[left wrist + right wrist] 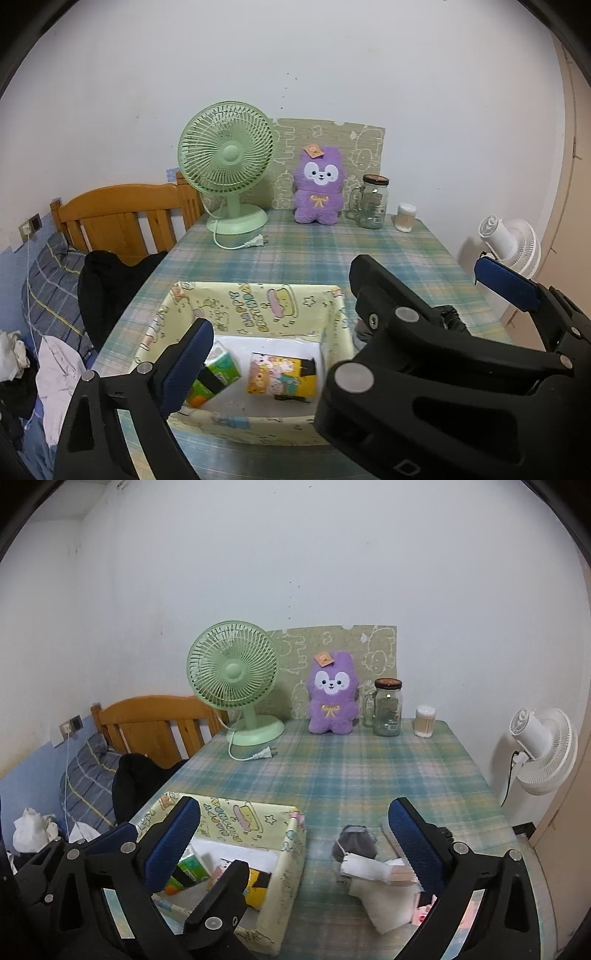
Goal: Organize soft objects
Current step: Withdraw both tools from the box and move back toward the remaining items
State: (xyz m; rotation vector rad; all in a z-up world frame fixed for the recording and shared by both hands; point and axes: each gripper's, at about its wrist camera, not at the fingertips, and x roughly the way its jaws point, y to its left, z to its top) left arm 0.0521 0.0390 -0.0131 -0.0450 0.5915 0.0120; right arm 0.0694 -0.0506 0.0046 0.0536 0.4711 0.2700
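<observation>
A cream cartoon-print fabric box (258,299) (291,853) sits at the near left of the plaid table. Inside it lie a green tissue pack (218,369) and a yellow printed pack (280,376). Right of the box, a small grey soft piece (356,843) and a white cloth bundle (384,897) lie on the table. A purple plush (319,188) (332,701) stands at the back. My left gripper (341,295) is open above the box. My right gripper (293,805) is open with nothing gripped, its left finger between the left gripper's fingers.
A green desk fan (229,162) with its loose plug stands at the back, beside a glass jar (373,203) and a cotton-swab tub (406,218). A white fan (543,749) is beyond the table's right edge. A wooden headboard (122,214), a black garment (107,291) and bedding lie left.
</observation>
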